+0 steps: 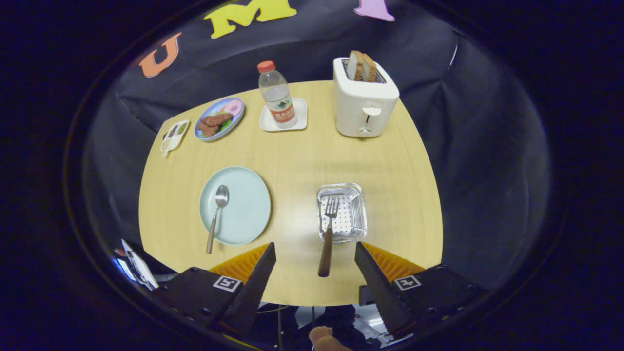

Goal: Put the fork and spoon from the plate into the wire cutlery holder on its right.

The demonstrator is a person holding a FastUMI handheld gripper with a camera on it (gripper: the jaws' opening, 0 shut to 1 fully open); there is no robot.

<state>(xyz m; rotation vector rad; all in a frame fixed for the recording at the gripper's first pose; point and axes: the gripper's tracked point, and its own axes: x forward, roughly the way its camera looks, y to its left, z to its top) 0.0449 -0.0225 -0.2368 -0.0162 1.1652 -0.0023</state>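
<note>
The task stood about half done. The fork (328, 229) already lay in the holder (341, 212), tines resting on the perforated floor and the handle leaning out over the near rim toward the gripper (315, 265). The spoon (217, 214) was still on the plate (235, 204), lying along the plate's left side with its bowl up toward the far end and its handle tip poking past the near rim onto the bench (302, 156). The holder sat well apart from the plate, on its right.

The gripper was released, its fingers spread wide and holding nothing; the fork's handle end lay between them but neither finger touched it. The gripper hung above the near edge of the bench, closer to the holder than to the plate. What remained, by my reading, was to swing over to the plate, pick up the spoon and set it in the holder beside the fork.

As for writing: a bottle (277, 95) with a red cap stood on a small white tray (284, 121) at the far side of the bench; its label carried print, but too small to read. Square coded markers sat on the gripper's body, with no legible words. A toaster (363, 102) holding bread slices bore no visible brand. A second plate with food (219, 119) and a small white item (174, 135) to its left showed no readable text either.
</note>
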